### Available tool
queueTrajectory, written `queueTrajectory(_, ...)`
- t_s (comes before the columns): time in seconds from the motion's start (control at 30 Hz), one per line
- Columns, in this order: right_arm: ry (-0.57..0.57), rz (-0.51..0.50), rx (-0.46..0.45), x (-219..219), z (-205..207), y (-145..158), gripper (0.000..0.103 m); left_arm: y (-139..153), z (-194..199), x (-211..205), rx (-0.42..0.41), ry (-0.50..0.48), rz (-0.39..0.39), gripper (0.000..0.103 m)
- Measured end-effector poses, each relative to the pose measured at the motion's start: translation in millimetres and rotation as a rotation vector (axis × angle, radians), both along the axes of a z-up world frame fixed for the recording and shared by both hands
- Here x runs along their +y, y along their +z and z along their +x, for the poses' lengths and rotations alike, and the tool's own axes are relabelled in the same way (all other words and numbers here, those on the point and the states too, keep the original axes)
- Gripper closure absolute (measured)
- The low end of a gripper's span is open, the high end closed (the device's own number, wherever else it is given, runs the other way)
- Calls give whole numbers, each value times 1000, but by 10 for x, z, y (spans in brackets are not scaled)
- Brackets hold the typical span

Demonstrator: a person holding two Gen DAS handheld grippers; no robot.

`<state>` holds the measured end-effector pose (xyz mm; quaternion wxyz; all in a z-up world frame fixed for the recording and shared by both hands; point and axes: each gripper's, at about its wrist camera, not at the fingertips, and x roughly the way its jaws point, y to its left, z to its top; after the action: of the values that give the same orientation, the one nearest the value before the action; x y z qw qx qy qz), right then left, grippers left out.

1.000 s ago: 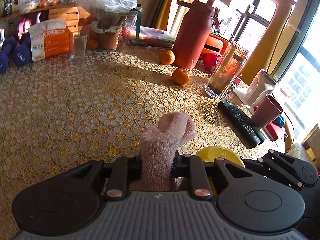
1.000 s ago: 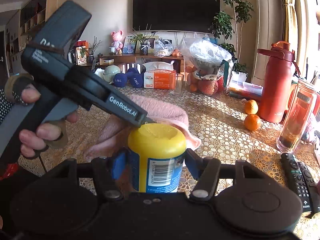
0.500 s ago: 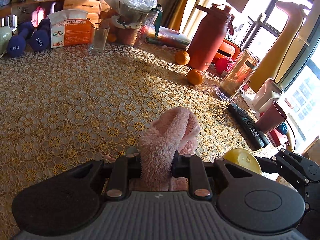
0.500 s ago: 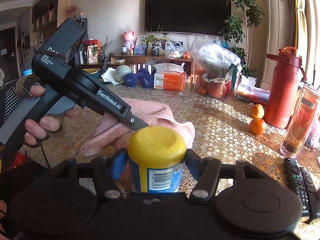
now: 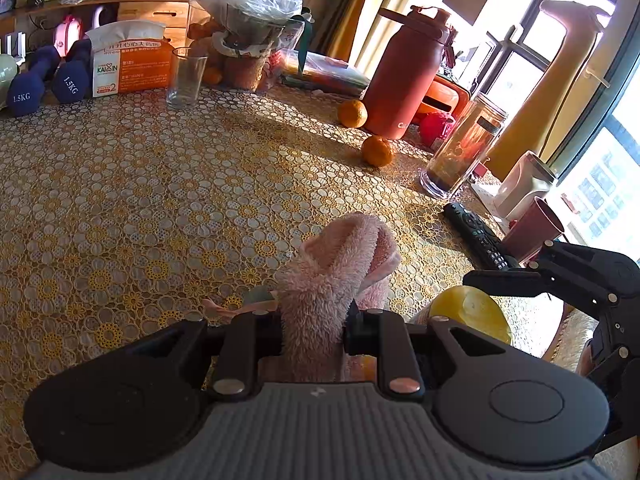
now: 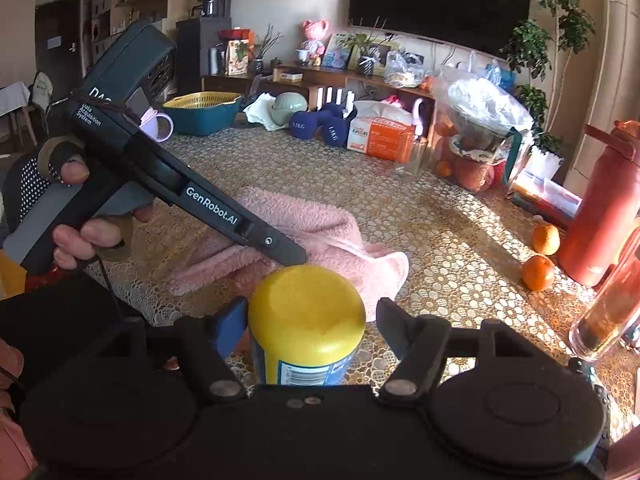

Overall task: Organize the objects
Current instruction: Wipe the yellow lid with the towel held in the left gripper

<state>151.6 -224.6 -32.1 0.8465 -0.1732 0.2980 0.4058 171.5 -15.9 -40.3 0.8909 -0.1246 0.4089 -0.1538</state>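
Left tool [image 5: 313, 330] pinches the pink towel [image 5: 340, 264] at table [image 5: 140, 200] centre; right tool [image 6: 310, 320] stands spread around the yellow-capped bottle [image 6: 306, 312], at the towel's 5 o'clock. I judge regripping comes next.

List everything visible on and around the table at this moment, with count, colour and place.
towel: 1, pink, near table edge, pinched by the left gripper
jar: 1, yellow lid, blue label, between the right gripper's fingers
oranges: 2, orange, by the flask
flask: 1, red, far right
tall glass jar: 1, clear, right of the oranges
drinking glass: 1, clear, far side
box: 1, orange and white, far side
dumbbells: 2, navy, far left
remote: 1, black, right edge
cup: 1, maroon, right edge
basket: 1, yellow and teal, far left
left gripper: 1, black, shut on the towel
right gripper: 1, black, open around the jar
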Motion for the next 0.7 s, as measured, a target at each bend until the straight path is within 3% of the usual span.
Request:
queueTrajectory(0.17,98,-70,60,99,157,79,34,-4,-6,-3,-1,-11,3,81)
queueTrajectory(0.4,186,-123,121,153,243,133,42,-13,-4,5,-2,-9,-1,81)
queueTrajectory(0.5,105,-81,129,84,272,119,42,15,-16,23,-9,9,-9,81)
queueTrajectory(0.7,-302,173,248,-314,543,73,42,241,-98,-62,-50,13,-42,81)
